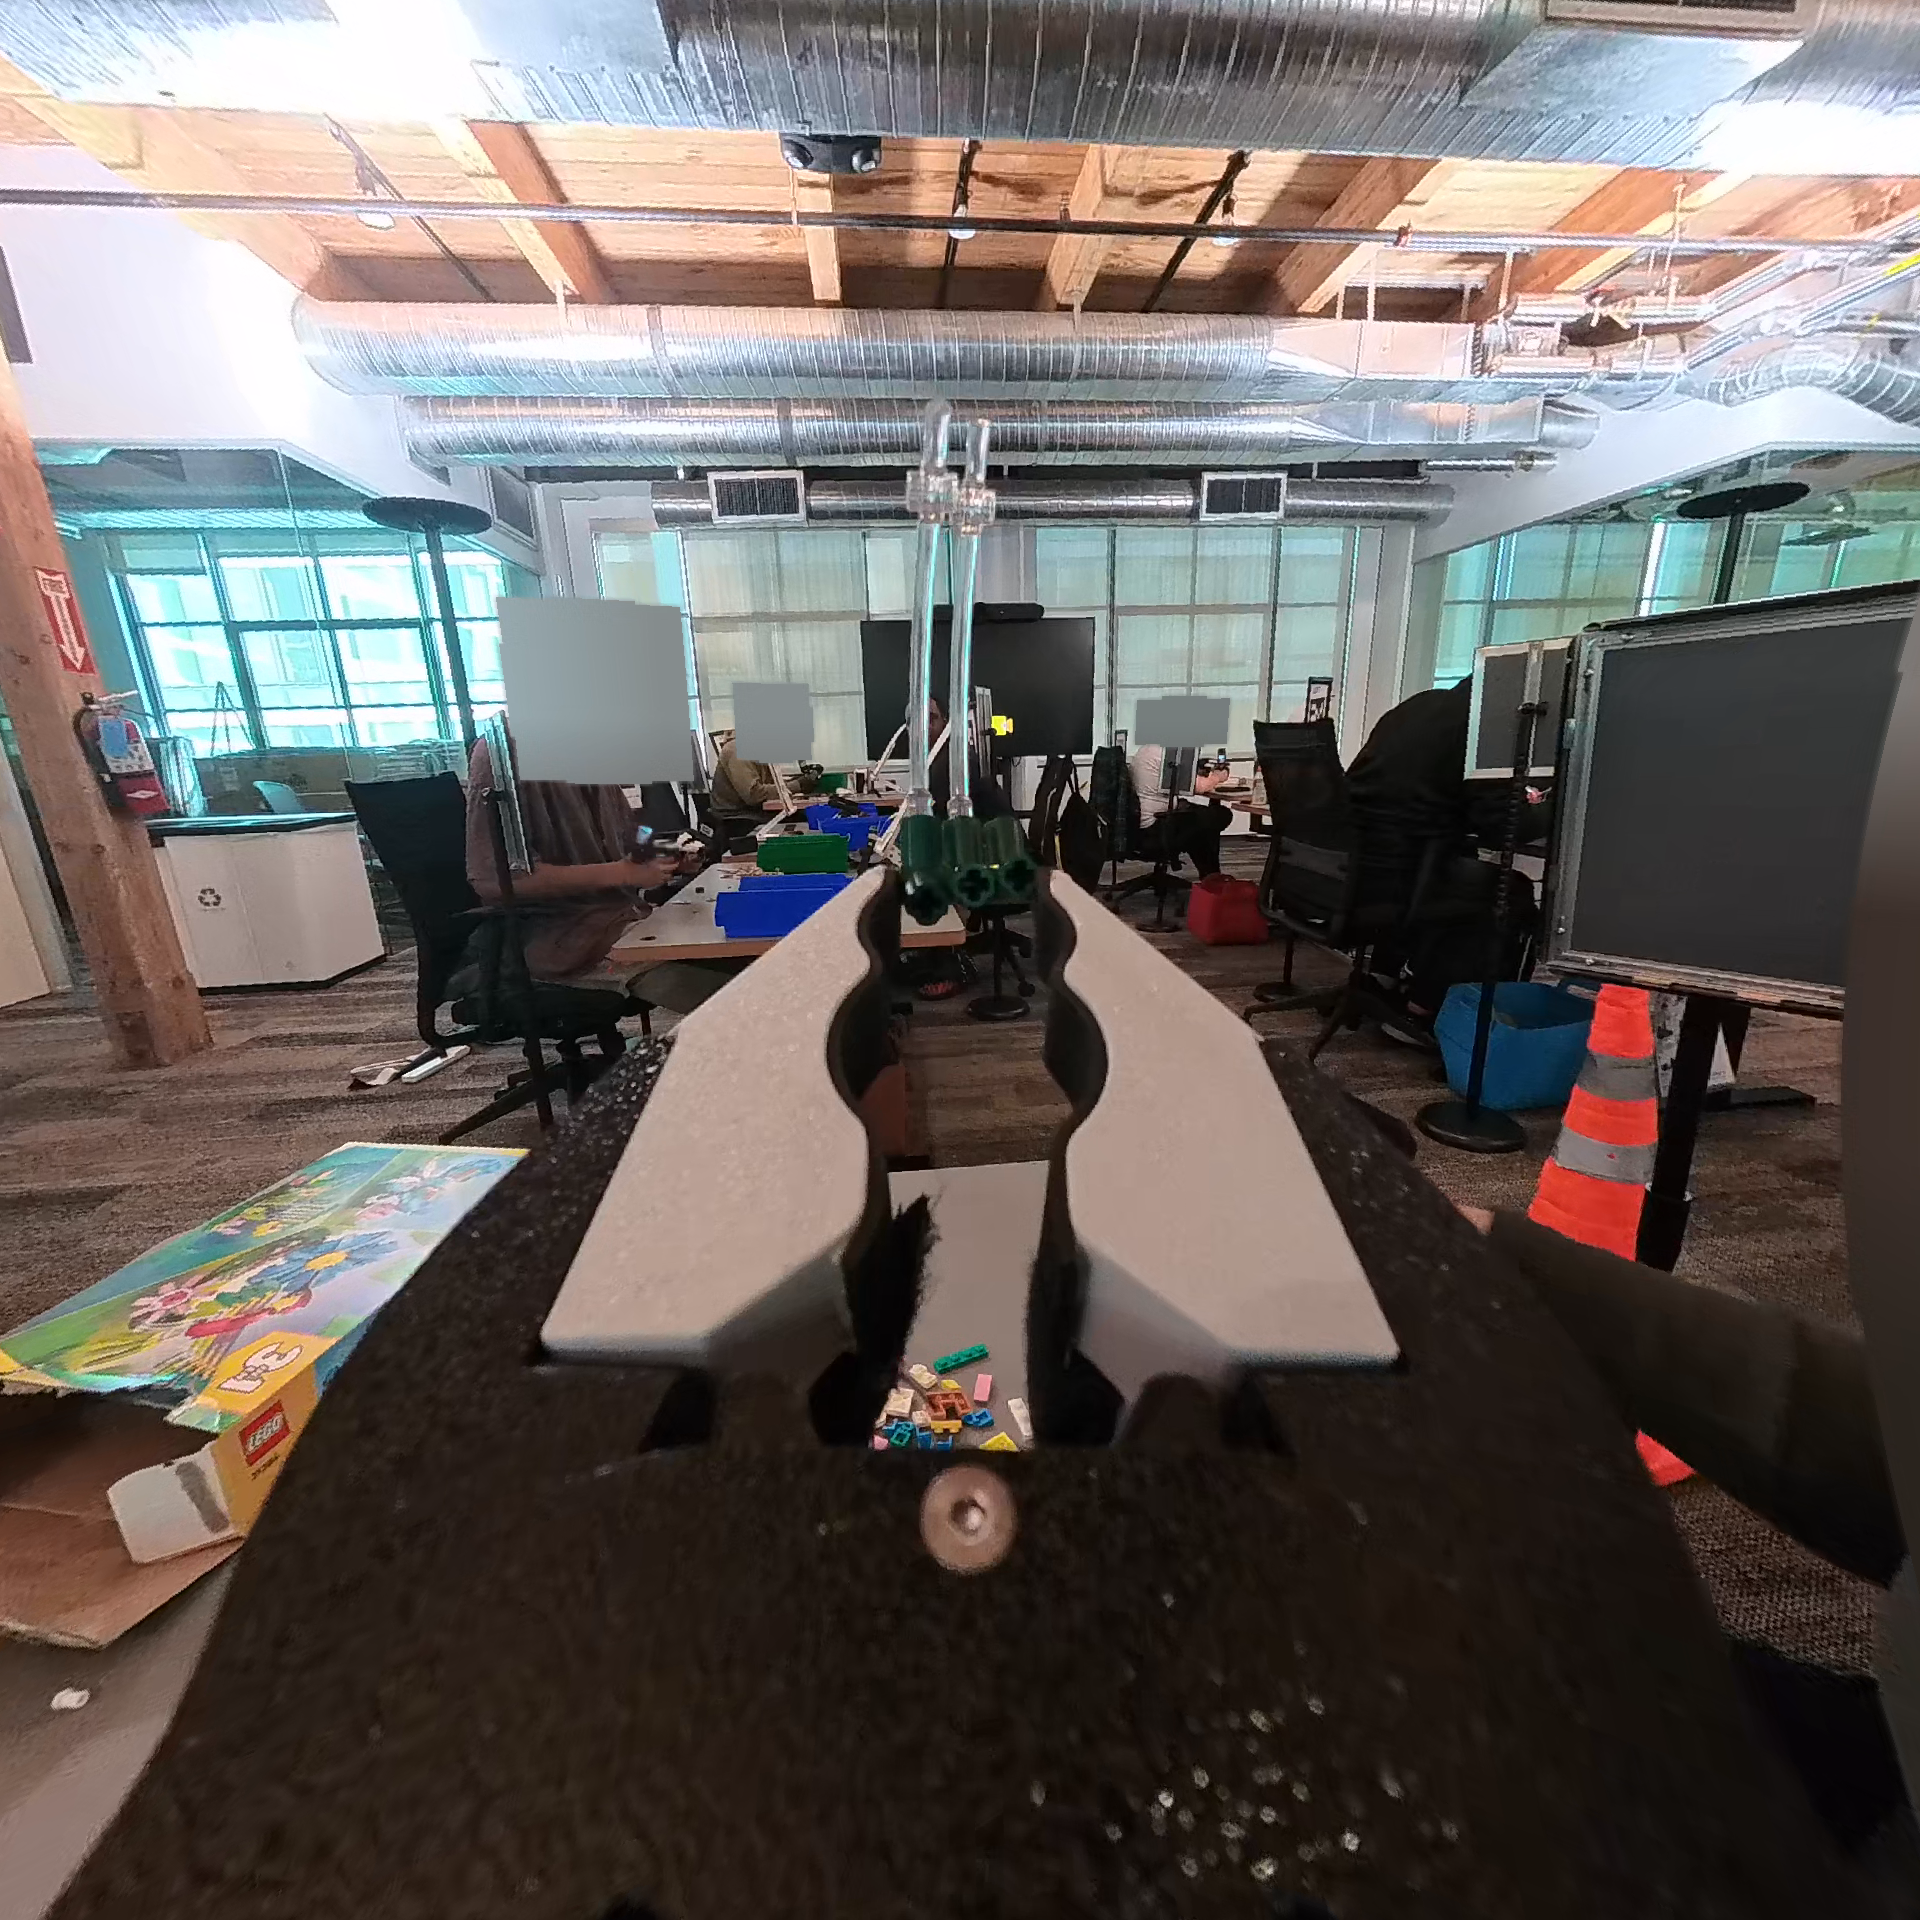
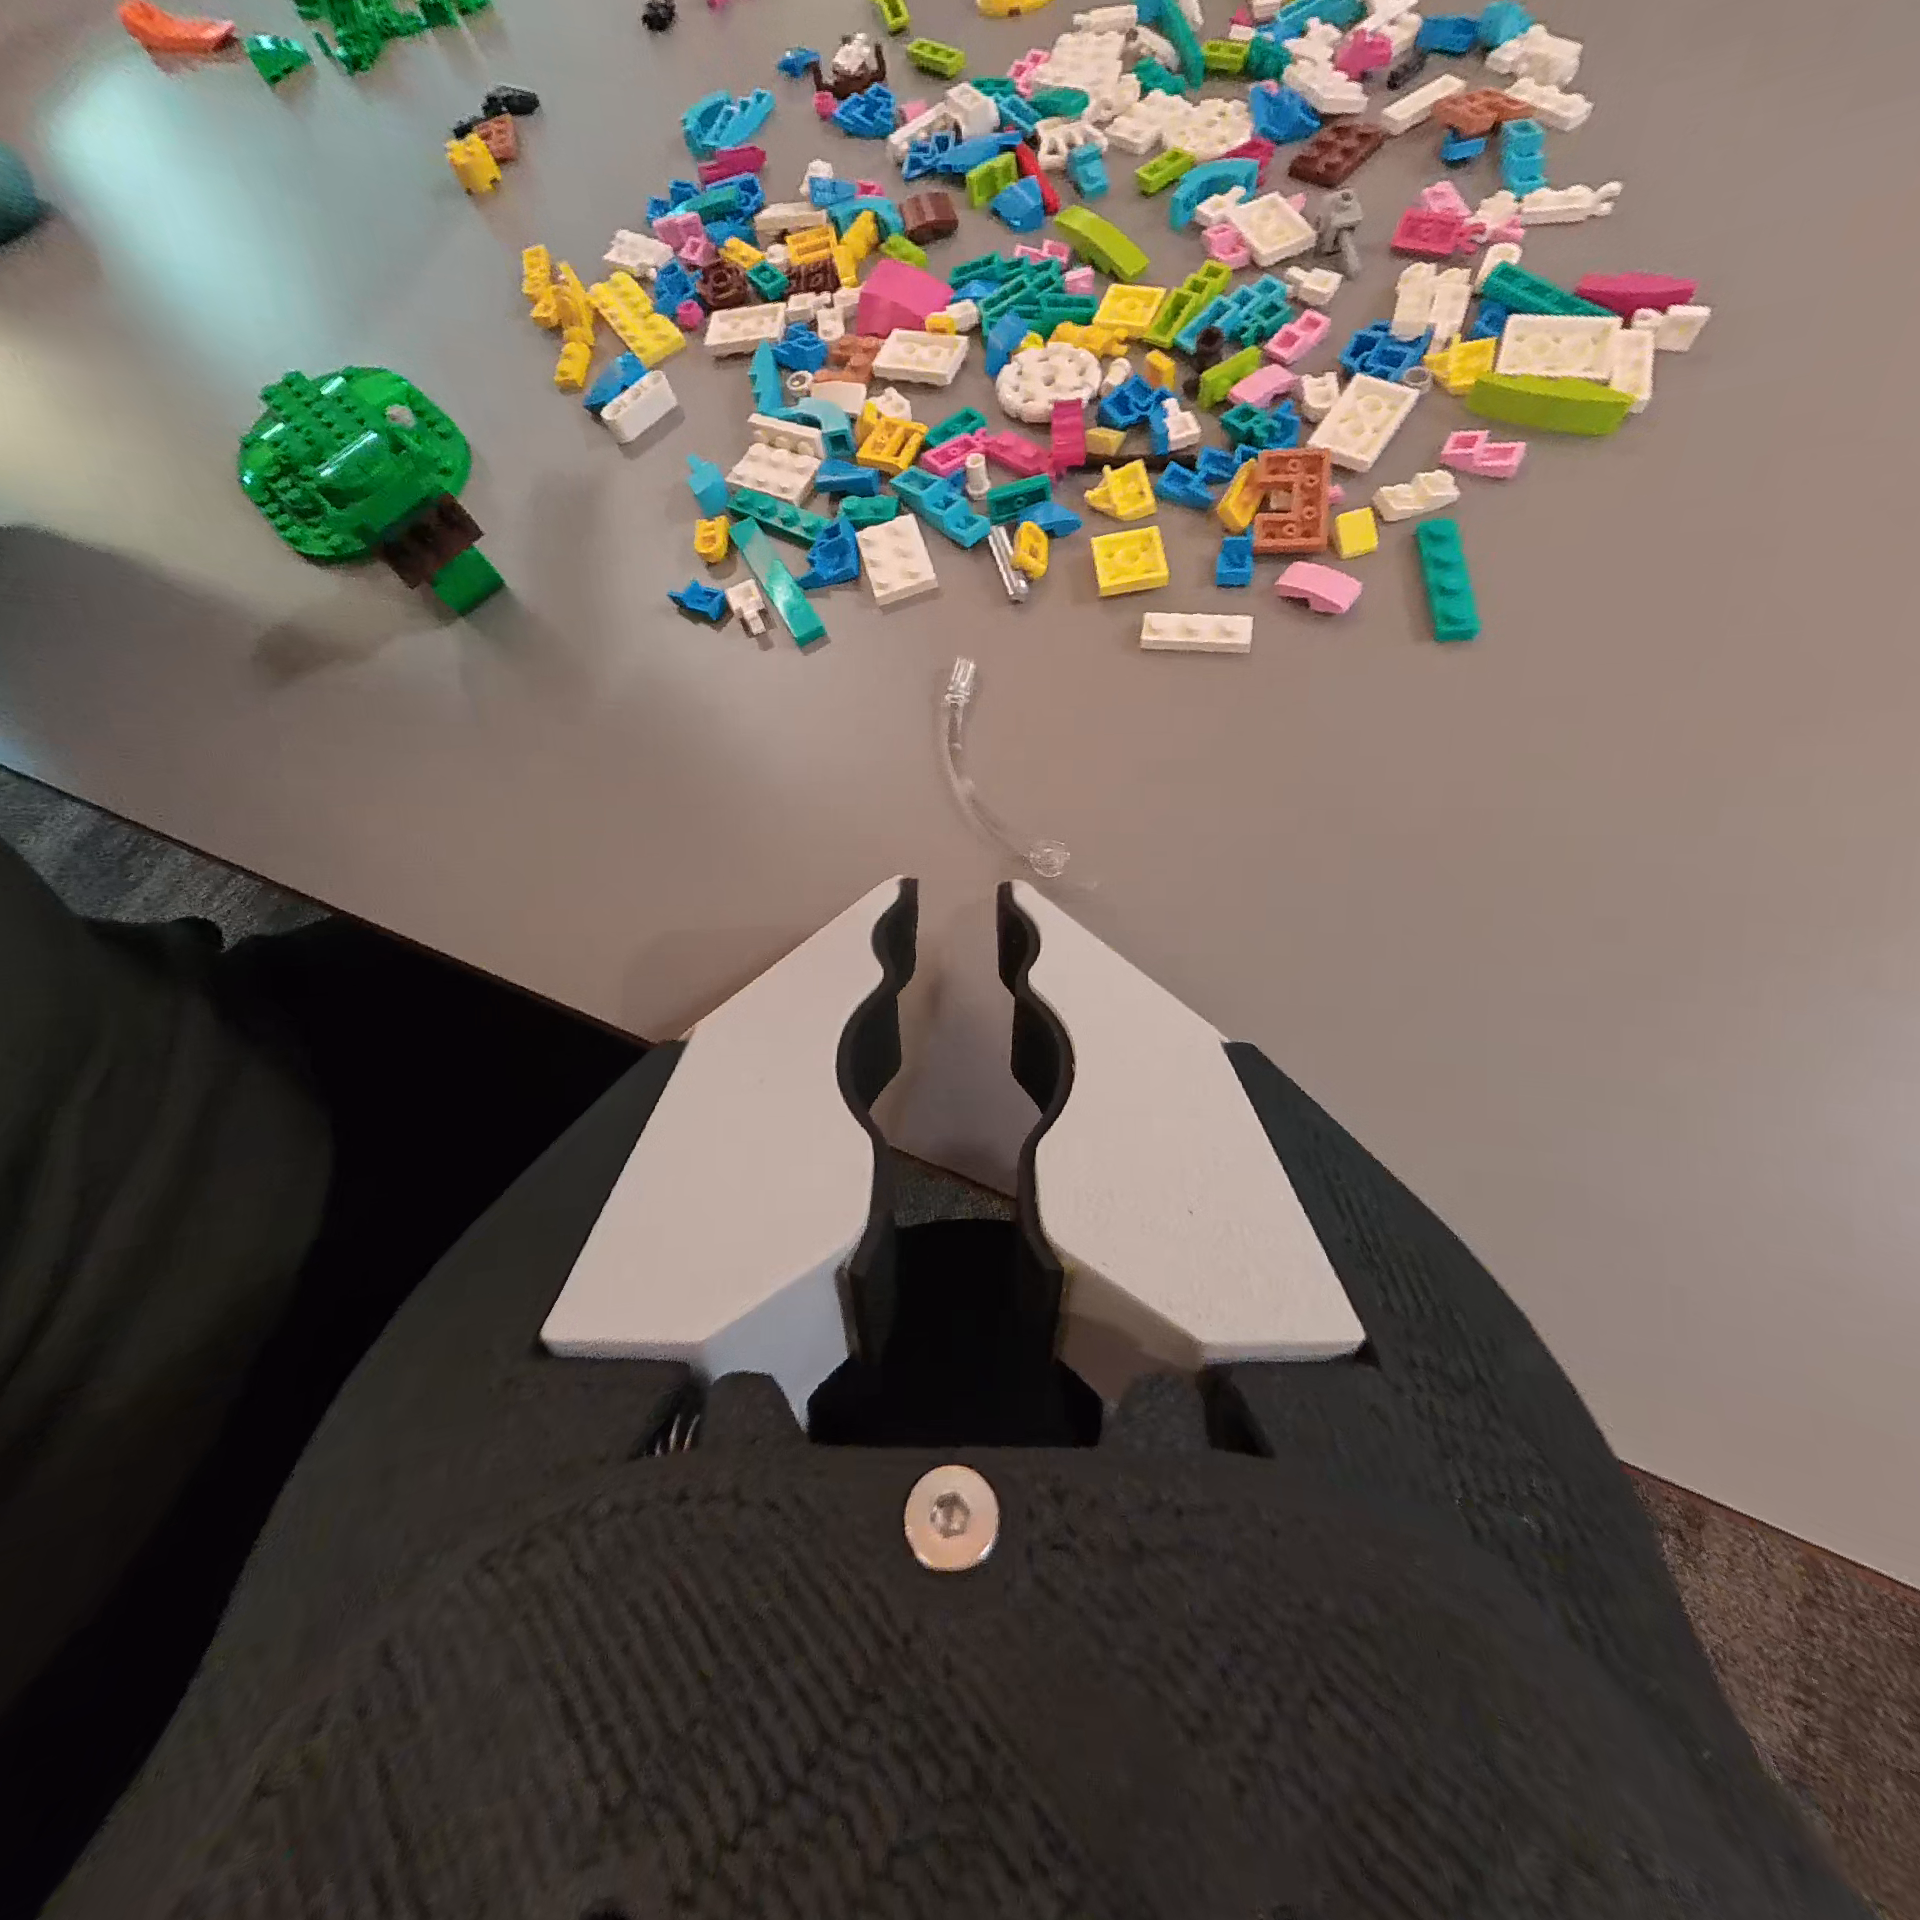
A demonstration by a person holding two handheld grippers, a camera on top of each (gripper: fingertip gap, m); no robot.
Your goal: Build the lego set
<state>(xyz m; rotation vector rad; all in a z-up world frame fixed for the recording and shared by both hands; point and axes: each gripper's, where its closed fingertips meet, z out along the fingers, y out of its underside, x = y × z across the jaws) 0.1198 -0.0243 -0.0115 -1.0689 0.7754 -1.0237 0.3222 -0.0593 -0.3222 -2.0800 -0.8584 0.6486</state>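
My left gripper (image 1: pixel 968 883) is raised off the table and shut on a dark green piece (image 1: pixel 968 871) with cross-shaped holes; two clear curved stems (image 1: pixel 943 634) stand up from it. My right gripper (image 2: pixel 958 889) is open and empty, low over the grey table (image 2: pixel 1455 1039). A third clear curved stem (image 2: pixel 987 774) lies on the table just ahead of its fingertips. A wide pile of loose coloured bricks (image 2: pixel 1091 312) spreads beyond it. A built green leafy piece with a brown base (image 2: pixel 358 468) lies at the left.
The table's near edge (image 2: pixel 416 945) runs diagonally below my right gripper, with carpet under it. A set box (image 1: pixel 239 1309) and torn cardboard (image 1: pixel 62 1538) lie at the lower left of the left wrist view. An orange cone (image 1: pixel 1605 1132), chairs and seated people fill the room behind.
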